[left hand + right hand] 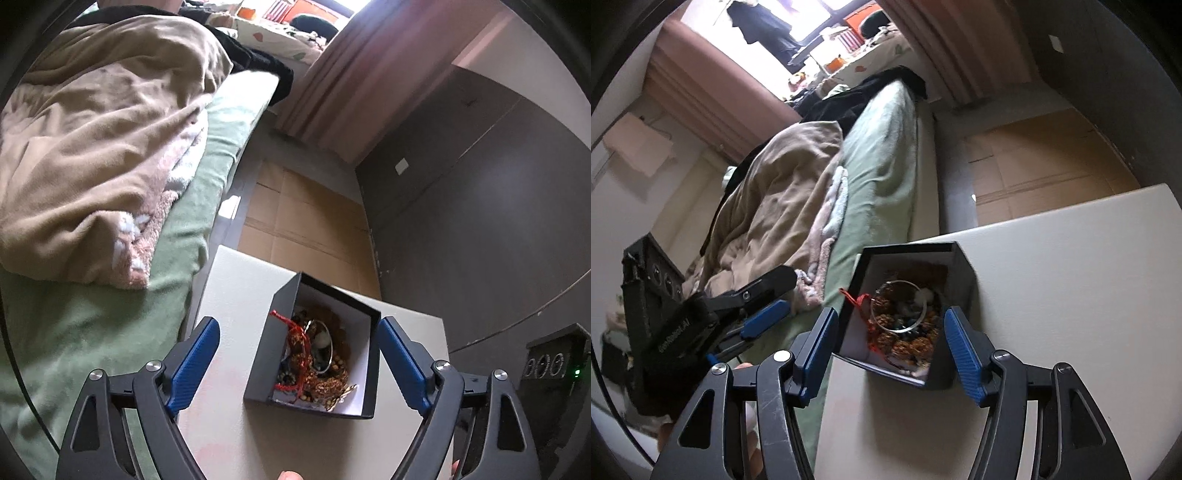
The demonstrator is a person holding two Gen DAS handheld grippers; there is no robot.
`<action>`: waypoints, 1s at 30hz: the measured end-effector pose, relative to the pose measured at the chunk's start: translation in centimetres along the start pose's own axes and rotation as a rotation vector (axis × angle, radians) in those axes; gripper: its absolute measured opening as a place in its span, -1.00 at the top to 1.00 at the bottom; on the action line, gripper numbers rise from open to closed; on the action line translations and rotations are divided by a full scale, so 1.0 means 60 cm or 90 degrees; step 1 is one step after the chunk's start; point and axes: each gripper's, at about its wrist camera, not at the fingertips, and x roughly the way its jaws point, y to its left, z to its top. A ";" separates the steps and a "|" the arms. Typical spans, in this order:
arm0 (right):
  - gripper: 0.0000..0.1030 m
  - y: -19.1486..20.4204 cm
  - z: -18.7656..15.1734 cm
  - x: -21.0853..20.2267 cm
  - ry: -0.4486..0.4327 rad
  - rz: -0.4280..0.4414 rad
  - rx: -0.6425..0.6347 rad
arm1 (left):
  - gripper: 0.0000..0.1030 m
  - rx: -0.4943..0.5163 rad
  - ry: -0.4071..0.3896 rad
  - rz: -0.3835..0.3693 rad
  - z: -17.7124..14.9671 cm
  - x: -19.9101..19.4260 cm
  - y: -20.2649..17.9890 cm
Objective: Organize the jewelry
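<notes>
Open dark box of tangled jewelry on a pale bench, with two empty grippers poised just short of it.

The jewelry box (314, 343) sits on the white bench (229, 280), holding a heap of beaded jewelry (317, 358), a red cord and a silver bangle (901, 306). In both wrist views its long axis runs from 6 toward 12 o'clock, straight ahead of the fingers. The left gripper (299, 365) stands wide apart, flanking the box without touching. The right gripper (890, 354) is partly apart, its fingers level with the near corner and seemingly nearer. A green bed (110, 332) lies at 9 o'clock.
</notes>
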 end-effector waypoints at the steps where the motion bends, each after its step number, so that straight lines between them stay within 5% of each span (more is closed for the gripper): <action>1: -0.18 -0.005 -0.002 -0.008 -0.004 -0.007 0.002 | -0.70 0.003 0.002 0.002 -0.002 0.000 -0.002; 12: -0.20 -0.024 -0.021 -0.110 -0.038 -0.070 0.010 | -0.70 0.054 -0.023 0.025 -0.047 -0.033 -0.052; 15: -0.65 -0.026 -0.025 -0.136 -0.052 -0.083 0.000 | -0.70 0.066 -0.027 0.031 -0.063 -0.039 -0.066; 17: -0.70 -0.029 -0.029 -0.155 -0.061 -0.088 -0.008 | -0.73 0.076 -0.037 0.037 -0.074 -0.047 -0.077; 19: -0.70 -0.034 -0.033 -0.171 -0.070 -0.094 -0.009 | -1.00 0.088 -0.053 0.045 -0.084 -0.056 -0.087; 23: -1.00 -0.046 -0.038 -0.193 -0.089 -0.108 -0.001 | -1.00 0.116 -0.082 0.067 -0.107 -0.071 -0.108; 30: -1.00 -0.059 -0.052 -0.231 -0.106 -0.131 -0.004 | -1.00 0.155 -0.103 0.085 -0.138 -0.083 -0.135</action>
